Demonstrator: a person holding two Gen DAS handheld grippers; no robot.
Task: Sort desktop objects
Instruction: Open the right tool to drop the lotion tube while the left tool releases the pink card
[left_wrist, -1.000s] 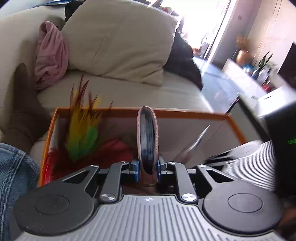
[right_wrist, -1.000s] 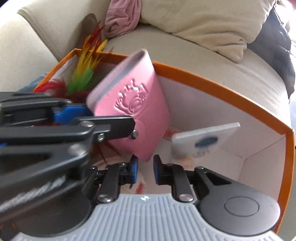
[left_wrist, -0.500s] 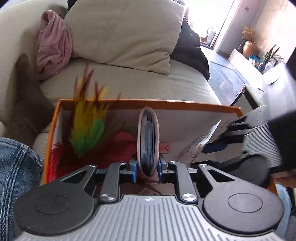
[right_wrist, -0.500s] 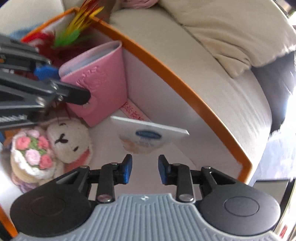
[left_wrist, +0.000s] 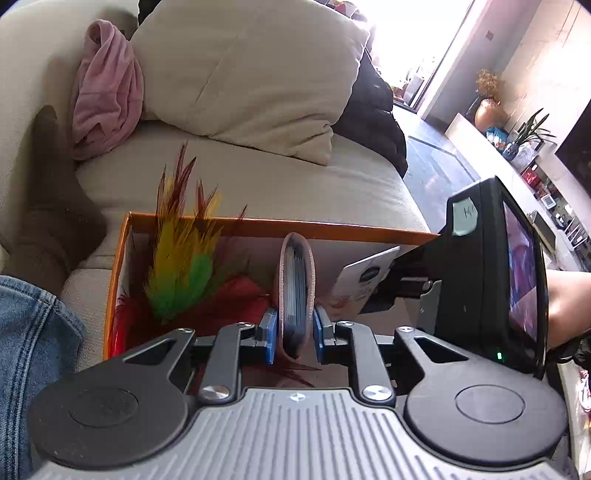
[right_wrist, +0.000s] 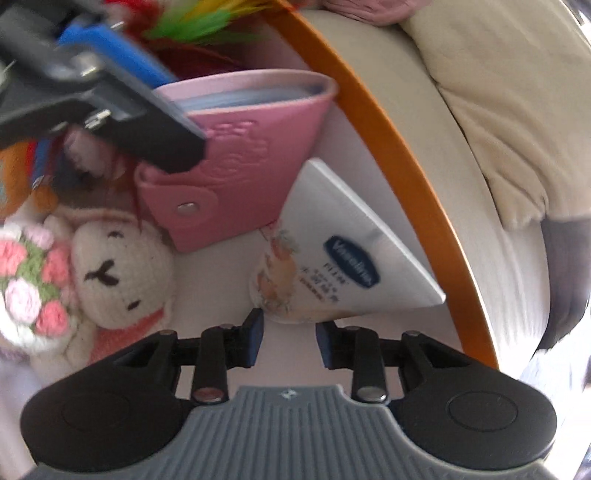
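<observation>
My left gripper (left_wrist: 294, 332) is shut on a pink snap-button card holder (left_wrist: 295, 273), held upright on its edge inside the orange-rimmed box (left_wrist: 332, 227). From the right wrist view the card holder (right_wrist: 236, 177) stands near the box's far wall (right_wrist: 369, 122), with one left finger (right_wrist: 147, 122) across its face. A white cream tube (right_wrist: 332, 251) leans against that wall beside it. My right gripper (right_wrist: 288, 328) points down at the tube's lower end. Its jaws are closing, and the tube's tip sits at the gap without either pad pressing on it.
A tuft of yellow, green and red feathers (left_wrist: 181, 266) fills the box's left end. A knitted white rabbit (right_wrist: 118, 273) and crochet flowers (right_wrist: 29, 288) lie on the box floor. The box rests on a beige sofa with a cushion (left_wrist: 251, 74) and pink cloth (left_wrist: 107, 96).
My right gripper has rolled and dropped toward the tube, and its jaws stand wider than a second ago. The left gripper has kept the card holder in much the same place.
</observation>
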